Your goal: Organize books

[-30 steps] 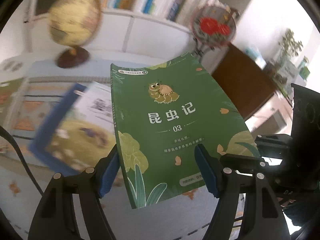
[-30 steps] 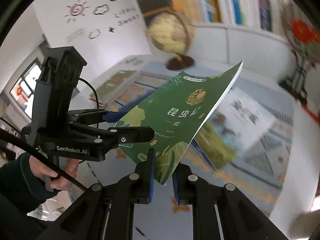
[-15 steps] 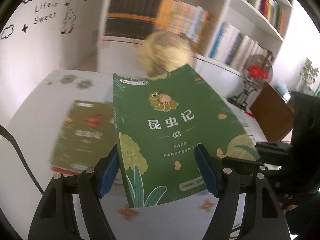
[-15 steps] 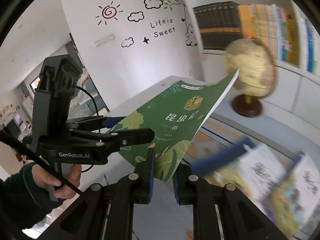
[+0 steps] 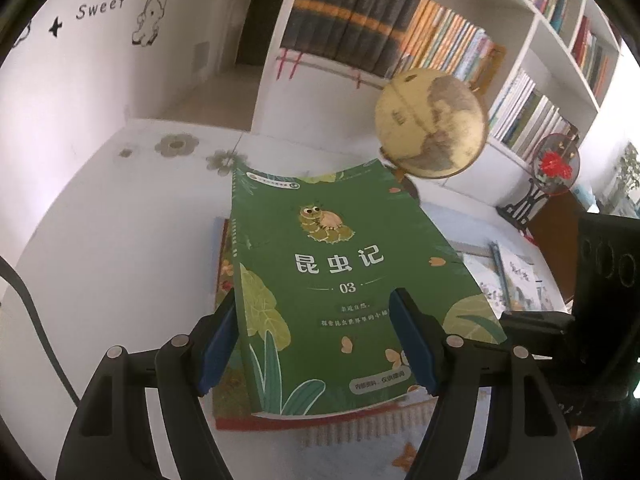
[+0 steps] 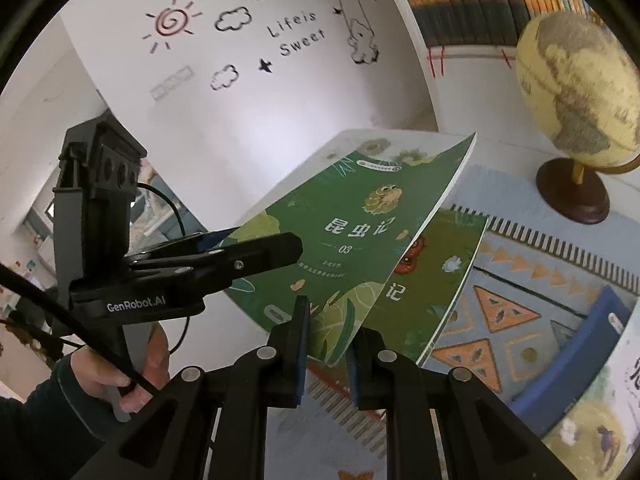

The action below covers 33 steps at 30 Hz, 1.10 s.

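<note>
I have the green book (image 5: pixel 340 292) up off the table (image 5: pixel 120 248), face up and tilted, carried between both tools. My right gripper (image 6: pixel 326 344) is pinched nearly closed on the book's lower right corner, the thin edge caught between its blue pads (image 6: pixel 301 336). My left gripper (image 5: pixel 316 344) stands partly open across the book's near end: its left pad sits against the spine edge, while the right finger lies over the cover, so I cannot tell whether it truly squeezes the book or only steadies it. From the right wrist view I see that left tool side on, its upper finger resting on the cover and a hand (image 6: pixel 120 376) wrapped round its handle. Directly beneath the carried book lies a second green book (image 6: pixel 436 280) flat on the patterned mat (image 6: pixel 500 312), partly covered from both views. A globe (image 5: pixel 432 124) stands beyond on the table, and a blue-edged book (image 6: pixel 580 360) lies further right on the mat.
</note>
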### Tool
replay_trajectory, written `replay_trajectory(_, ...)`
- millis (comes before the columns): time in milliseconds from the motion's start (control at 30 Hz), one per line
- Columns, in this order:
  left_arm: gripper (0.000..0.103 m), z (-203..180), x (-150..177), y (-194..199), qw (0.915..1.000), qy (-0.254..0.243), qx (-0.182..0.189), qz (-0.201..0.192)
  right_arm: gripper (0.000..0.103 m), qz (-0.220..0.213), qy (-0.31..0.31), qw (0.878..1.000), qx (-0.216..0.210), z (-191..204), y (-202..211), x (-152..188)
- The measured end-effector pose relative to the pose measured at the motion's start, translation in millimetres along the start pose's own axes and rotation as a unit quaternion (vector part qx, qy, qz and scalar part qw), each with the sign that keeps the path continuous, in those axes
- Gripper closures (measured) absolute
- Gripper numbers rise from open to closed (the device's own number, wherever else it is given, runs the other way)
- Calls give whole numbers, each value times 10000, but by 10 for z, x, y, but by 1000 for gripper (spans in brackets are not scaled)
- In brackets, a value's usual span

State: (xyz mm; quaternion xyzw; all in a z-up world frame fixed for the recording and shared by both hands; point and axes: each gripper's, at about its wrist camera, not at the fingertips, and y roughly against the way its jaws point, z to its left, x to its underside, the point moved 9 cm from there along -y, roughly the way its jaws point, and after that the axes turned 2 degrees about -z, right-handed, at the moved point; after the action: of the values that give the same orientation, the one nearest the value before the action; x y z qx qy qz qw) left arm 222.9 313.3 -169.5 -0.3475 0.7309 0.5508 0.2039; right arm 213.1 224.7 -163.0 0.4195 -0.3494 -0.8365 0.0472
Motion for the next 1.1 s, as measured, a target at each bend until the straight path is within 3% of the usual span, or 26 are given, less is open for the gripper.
replay_trajectory(300, 33, 277, 333, -357, 9987, 287, 138, 397, 87, 315, -362, 9985, 245, -209, -357, 259)
replay_trajectory(467, 30, 410, 514, -434, 9961, 531, 74, 701, 83, 705, -807, 9940, 216, -317, -479, 463)
replay_trajectory(667, 27, 537, 606, -234, 9956, 689, -287, 567, 64, 1187, -977, 9881, 106, -275, -430, 635)
replay_trajectory(867, 27, 504, 952, 262, 9933, 776, -701, 483, 60, 1443, -643, 9863, 467, -199, -41, 949)
replay_trajectory(967, 27, 222, 1256, 638, 9928, 579, -935, 466, 60, 1255, -533, 9880, 729, -200, 409, 1195)
replay_trajectory(1100, 27, -362, 1583, 1050, 9954, 422, -768, 394, 60, 750, -559, 9888, 1163, -177, 1212, 1513)
